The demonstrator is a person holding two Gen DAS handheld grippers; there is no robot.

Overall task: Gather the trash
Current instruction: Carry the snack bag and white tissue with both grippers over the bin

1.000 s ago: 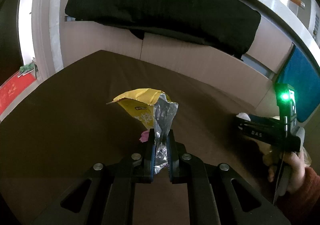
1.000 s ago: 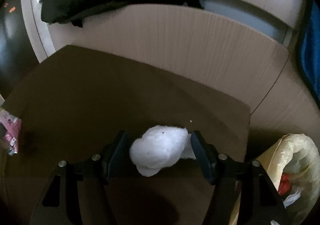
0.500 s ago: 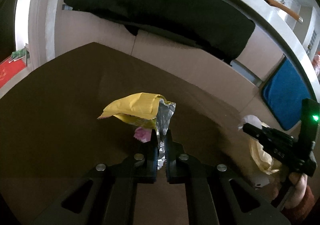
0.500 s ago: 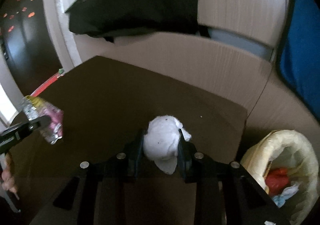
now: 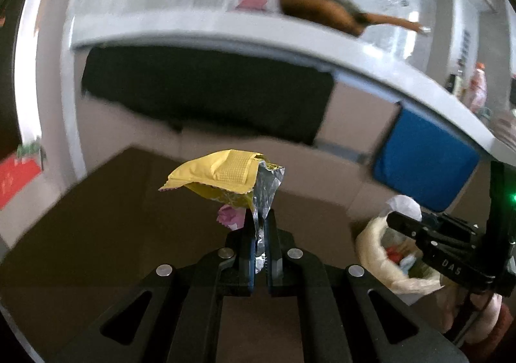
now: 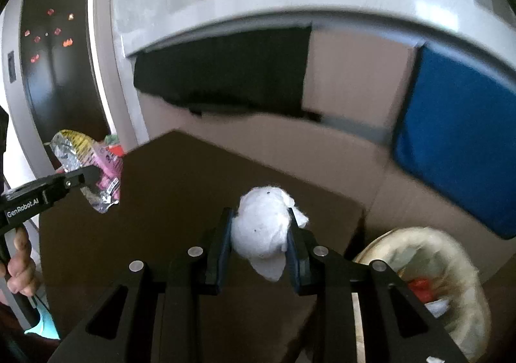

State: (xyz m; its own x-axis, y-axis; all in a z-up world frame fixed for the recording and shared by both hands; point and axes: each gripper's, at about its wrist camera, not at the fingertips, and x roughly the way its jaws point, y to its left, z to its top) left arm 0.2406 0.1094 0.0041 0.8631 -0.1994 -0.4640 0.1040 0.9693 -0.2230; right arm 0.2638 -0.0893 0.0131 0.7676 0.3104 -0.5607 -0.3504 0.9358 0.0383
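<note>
left hand-held gripper (image 5: pixel 259 230): clenched on the foil edge of a yellow snack wrapper (image 5: pixel 222 177), which is hanging clear above the brown surface (image 5: pixel 96 234).
pink scrap (image 5: pixel 229 217): sitting just under the wrapper; cannot tell whether the fingers are pinching it too.
right hand-held gripper (image 6: pixel 261 227): grasping a white tissue wad (image 6: pixel 262 227), held above the surface's far corner.
trash bin (image 6: pixel 464 266): standing beside the surface at lower right, lined, already holding red and white scraps.
risk, wrapper: the grip is catching only a thin foil strip, so the slick foil could be sliding out mid-carry.
risk, pink scrap: if loose, it could be dropping short of the bin.
risk, tissue: soft wad could be clinging to a pad on release.
risk, crowding: both hand-held grippers heading for one bin opening could be colliding.
</note>
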